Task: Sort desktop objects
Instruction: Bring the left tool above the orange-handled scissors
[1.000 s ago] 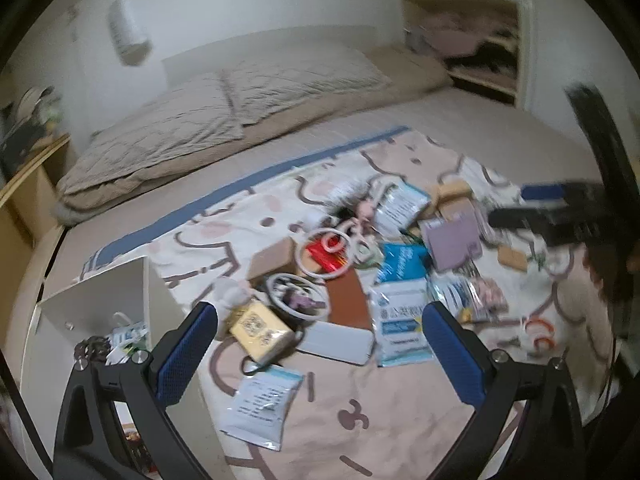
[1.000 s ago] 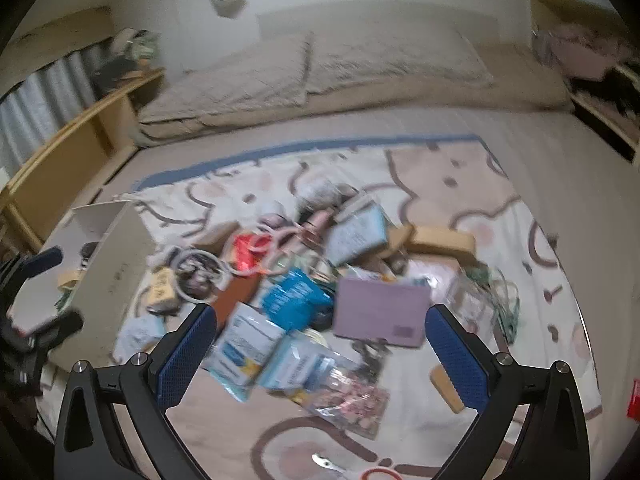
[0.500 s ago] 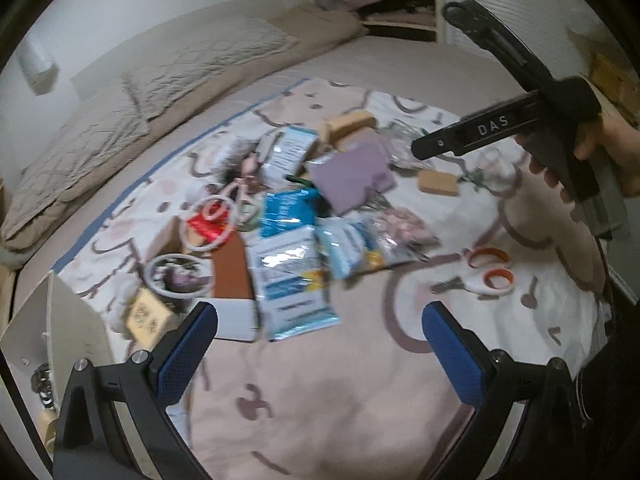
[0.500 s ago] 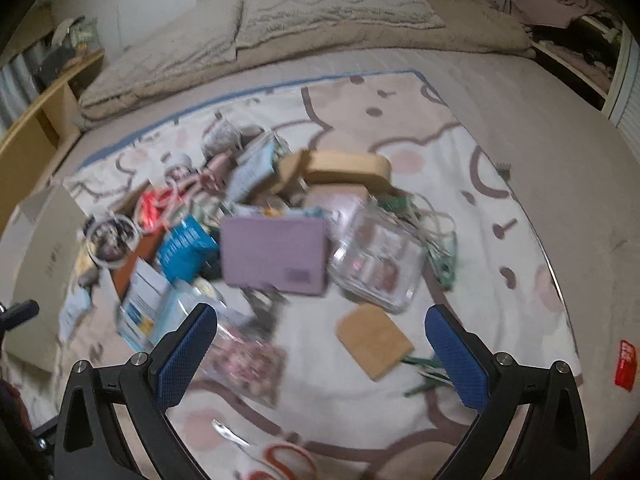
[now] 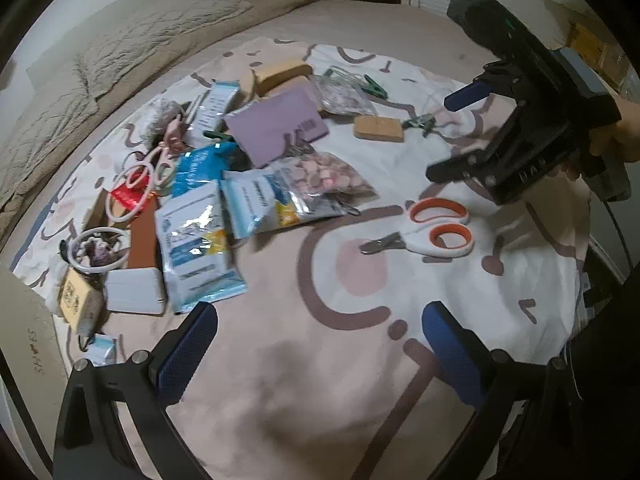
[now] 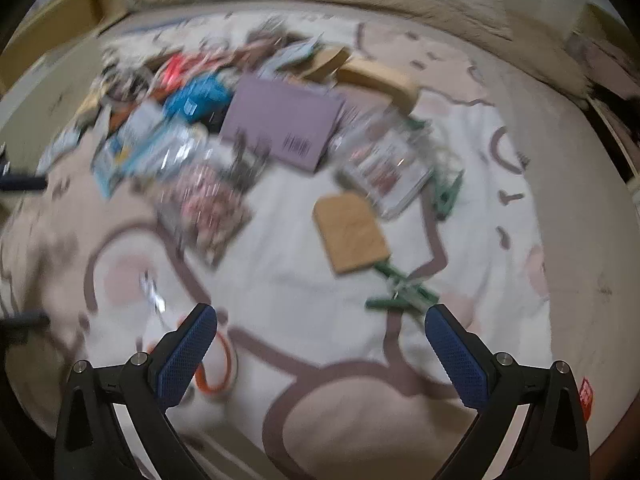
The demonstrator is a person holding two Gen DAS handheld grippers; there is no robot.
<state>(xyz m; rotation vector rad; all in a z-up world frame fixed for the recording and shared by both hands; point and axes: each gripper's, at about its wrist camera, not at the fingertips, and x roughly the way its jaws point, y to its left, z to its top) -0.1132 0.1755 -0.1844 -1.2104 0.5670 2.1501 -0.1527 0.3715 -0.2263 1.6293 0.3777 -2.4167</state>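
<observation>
Both grippers are dropping closer to the blanket. Left gripper (image 5: 318,354) and right gripper (image 6: 320,350) are gaping wide, holding nothing; scissors (image 5: 428,232) are lying ahead of the left jaws, beneath the right's left finger.

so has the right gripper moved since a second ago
Yes. In the left wrist view the right gripper has come down toward the blanket, now hanging open above the scissors.
</observation>
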